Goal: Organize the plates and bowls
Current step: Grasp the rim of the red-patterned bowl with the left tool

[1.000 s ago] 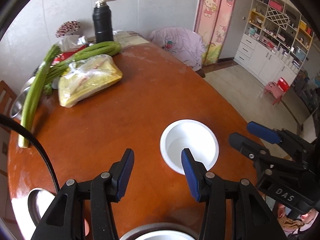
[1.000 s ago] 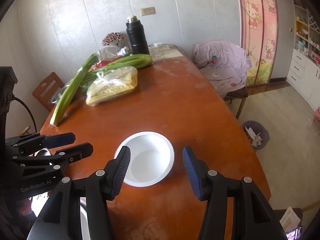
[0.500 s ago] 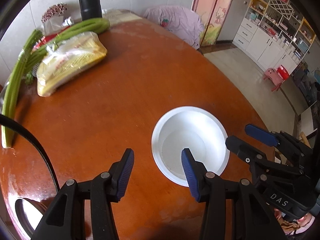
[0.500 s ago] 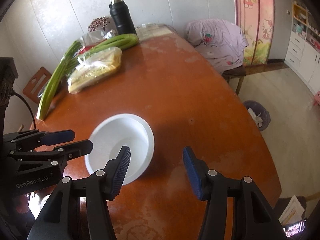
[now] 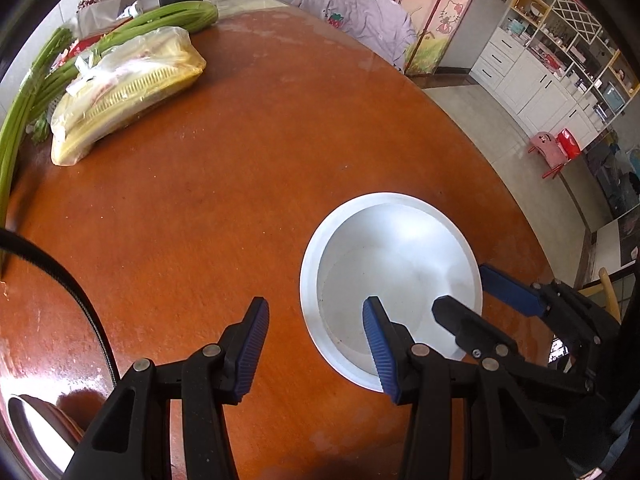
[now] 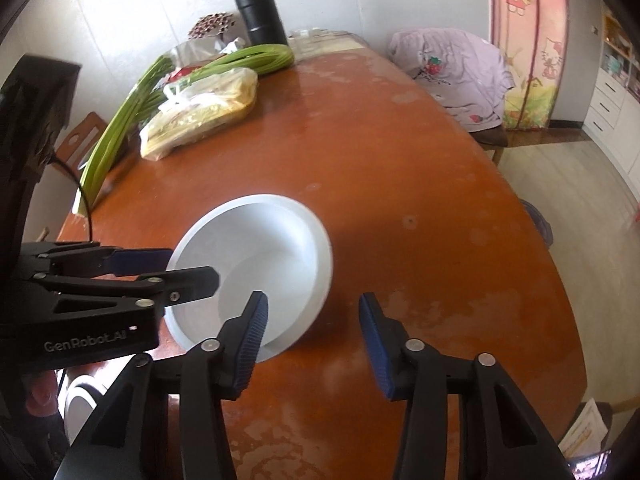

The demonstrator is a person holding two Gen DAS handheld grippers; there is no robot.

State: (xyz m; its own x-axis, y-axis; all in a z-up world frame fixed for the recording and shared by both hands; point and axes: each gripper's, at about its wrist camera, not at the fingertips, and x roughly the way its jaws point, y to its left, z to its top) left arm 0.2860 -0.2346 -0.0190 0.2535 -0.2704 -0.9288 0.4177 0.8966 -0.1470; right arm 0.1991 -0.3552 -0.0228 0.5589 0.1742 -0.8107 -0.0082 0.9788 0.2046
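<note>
A white bowl stands upright on the brown wooden table. My left gripper is open and straddles the bowl's left rim, with one blue pad inside the bowl and the other outside. In the right wrist view the left gripper reaches in from the left. My right gripper straddles the opposite rim, and its jaws are closing. The rim lies between the pads, which stand clear of it. From the left wrist camera the right gripper shows at the bowl's right edge.
A shiny metal dish sits at the near left table edge. Farther back lie a bagged yellow pack, green stalks and a black flask. A chair draped with purple cloth stands beyond the right edge.
Both grippers have sunk toward the bowl, which now looms larger, with a finger of each inside it. The right gripper's fingers stand slightly closer together.
</note>
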